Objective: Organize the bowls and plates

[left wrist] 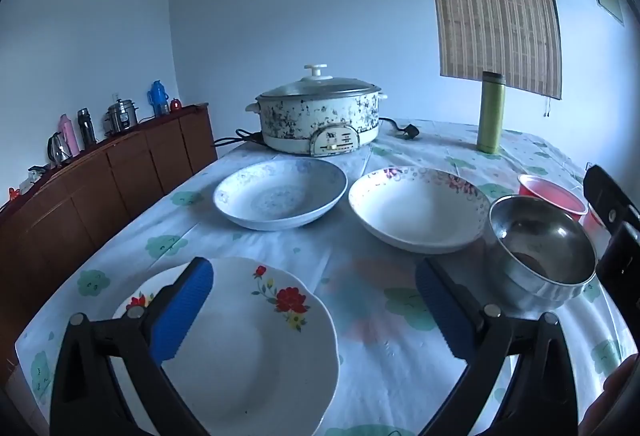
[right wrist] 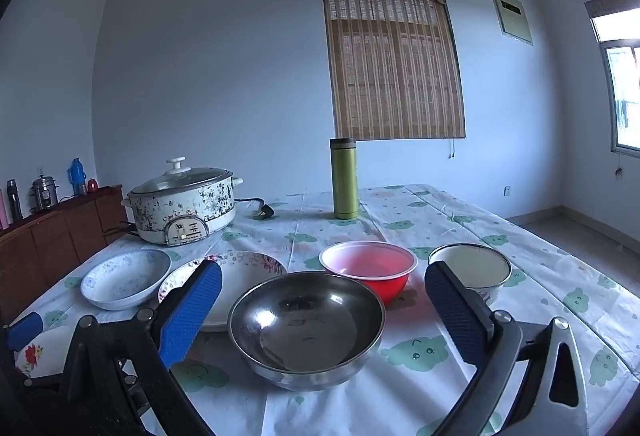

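A white plate with red flowers [left wrist: 256, 348] lies at the table's near edge, under my open left gripper [left wrist: 316, 288], whose left pad hovers over it. Beyond it stand a blue-patterned dish [left wrist: 280, 193] and a floral-rimmed white dish [left wrist: 416, 207]. A steel bowl [left wrist: 544, 256] sits to the right with a red bowl [left wrist: 552, 195] behind it. In the right wrist view my right gripper [right wrist: 324, 296] stands open, above and around the steel bowl [right wrist: 306, 328]. The red bowl [right wrist: 368, 270] and a white enamel bowl [right wrist: 472, 268] sit behind it, the two dishes [right wrist: 126, 278] [right wrist: 244, 276] to the left.
An electric pot [left wrist: 320, 115] with its cord and plug stands at the table's far side, a green flask [left wrist: 490, 111] to its right. A wooden sideboard [left wrist: 100, 187] with bottles and a kettle runs along the left wall. A cloud-patterned cloth [right wrist: 500, 248] covers the table.
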A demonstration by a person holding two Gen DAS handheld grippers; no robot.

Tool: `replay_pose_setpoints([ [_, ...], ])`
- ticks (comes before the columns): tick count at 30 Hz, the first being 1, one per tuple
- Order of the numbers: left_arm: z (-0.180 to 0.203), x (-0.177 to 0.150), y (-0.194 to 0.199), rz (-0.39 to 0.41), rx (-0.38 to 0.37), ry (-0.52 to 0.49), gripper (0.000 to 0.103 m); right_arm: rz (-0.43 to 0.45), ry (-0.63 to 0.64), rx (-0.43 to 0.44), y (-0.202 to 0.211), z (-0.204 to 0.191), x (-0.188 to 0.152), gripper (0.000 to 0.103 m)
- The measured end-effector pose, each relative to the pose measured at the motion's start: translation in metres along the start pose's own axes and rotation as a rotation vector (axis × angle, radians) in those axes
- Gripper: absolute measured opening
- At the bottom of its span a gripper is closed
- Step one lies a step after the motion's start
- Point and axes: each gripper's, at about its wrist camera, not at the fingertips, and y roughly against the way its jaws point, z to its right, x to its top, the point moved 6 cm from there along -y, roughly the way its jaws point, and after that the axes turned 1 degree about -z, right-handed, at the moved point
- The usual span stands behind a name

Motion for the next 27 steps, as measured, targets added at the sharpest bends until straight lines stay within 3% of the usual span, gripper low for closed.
replay_pose_setpoints([
  [27,0.0000,-0.0009,-0.0016,-0.001,0.003,-0.001,0.103,-0.003,-0.008,-0.005,-0.0002,0.0017,-0.0001,0.103],
])
